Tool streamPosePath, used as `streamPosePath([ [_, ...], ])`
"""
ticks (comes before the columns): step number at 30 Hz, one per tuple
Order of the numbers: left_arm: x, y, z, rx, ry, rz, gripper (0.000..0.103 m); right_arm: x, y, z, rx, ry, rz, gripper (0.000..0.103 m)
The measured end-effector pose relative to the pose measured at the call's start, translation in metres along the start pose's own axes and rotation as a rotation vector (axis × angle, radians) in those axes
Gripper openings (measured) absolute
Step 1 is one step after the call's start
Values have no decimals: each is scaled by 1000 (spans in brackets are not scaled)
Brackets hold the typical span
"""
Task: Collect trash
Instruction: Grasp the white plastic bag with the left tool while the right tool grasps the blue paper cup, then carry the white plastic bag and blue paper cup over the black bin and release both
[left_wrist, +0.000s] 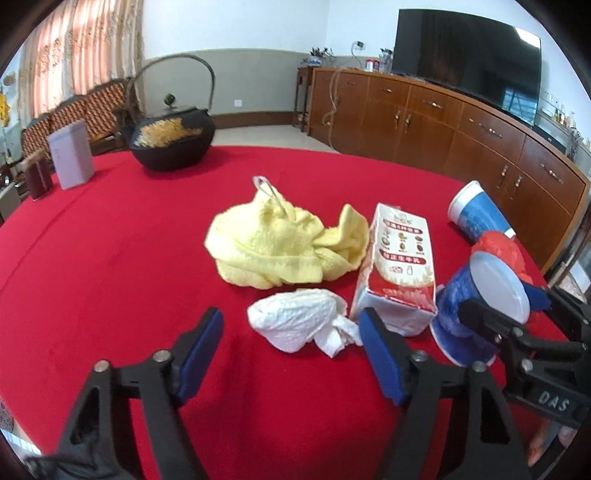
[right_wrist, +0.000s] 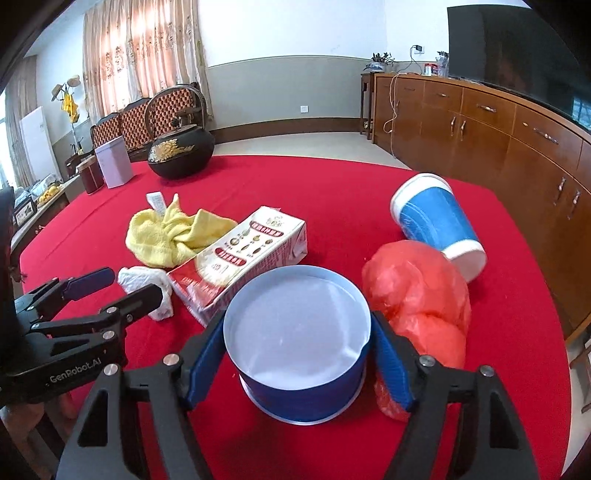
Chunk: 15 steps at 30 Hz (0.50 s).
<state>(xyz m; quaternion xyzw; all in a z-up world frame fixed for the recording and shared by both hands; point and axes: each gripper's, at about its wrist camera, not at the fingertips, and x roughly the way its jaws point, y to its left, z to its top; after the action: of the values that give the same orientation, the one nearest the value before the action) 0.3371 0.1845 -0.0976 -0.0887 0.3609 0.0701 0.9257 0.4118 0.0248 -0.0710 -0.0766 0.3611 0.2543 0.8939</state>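
An upside-down blue paper cup (right_wrist: 295, 387) stands on the red tablecloth (right_wrist: 332, 192). My right gripper (right_wrist: 297, 319) is shut on it, with a blue pad against each side. Beside it lie a crumpled red plastic bag (right_wrist: 417, 291), a second blue cup (right_wrist: 436, 221) on its side, and a red-and-white milk carton (left_wrist: 399, 258). A crumpled white tissue (left_wrist: 295, 321) lies just past the tips of my left gripper (left_wrist: 291, 328). Its jaws stand open on either side, touching nothing. A yellow cloth (left_wrist: 273, 247) is bunched up behind the tissue.
At the table's far left stand a black iron teapot (left_wrist: 170, 140), a pale tin box (left_wrist: 70, 155) and a dark red jar (left_wrist: 37, 173). A long wooden cabinet (left_wrist: 443, 125) with a television runs along the right. The table's right edge is close behind the bag.
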Motion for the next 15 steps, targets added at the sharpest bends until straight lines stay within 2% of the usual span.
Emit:
streamPosePath([
  [5, 8, -8, 1, 19, 56, -8, 61, 5, -3, 5, 2, 4, 0, 76],
  [7, 10, -10, 2, 32, 70, -15, 49, 2, -2, 3, -2, -1, 3, 76],
  [8, 8, -11, 1, 33, 64, -25, 42, -2, -1, 2, -2, -13, 5, 76],
  [9, 6, -11, 0, 34, 54, -22, 38, -5, -1, 2, -1, -23, 8, 76],
  [12, -5, -3, -2, 0, 15, -43, 33, -22, 1, 1, -2, -58, 18, 76],
  [15, -23, 2, -4, -20, -30, -39, 32, -42, 3, -1, -9, -100, 29, 76],
])
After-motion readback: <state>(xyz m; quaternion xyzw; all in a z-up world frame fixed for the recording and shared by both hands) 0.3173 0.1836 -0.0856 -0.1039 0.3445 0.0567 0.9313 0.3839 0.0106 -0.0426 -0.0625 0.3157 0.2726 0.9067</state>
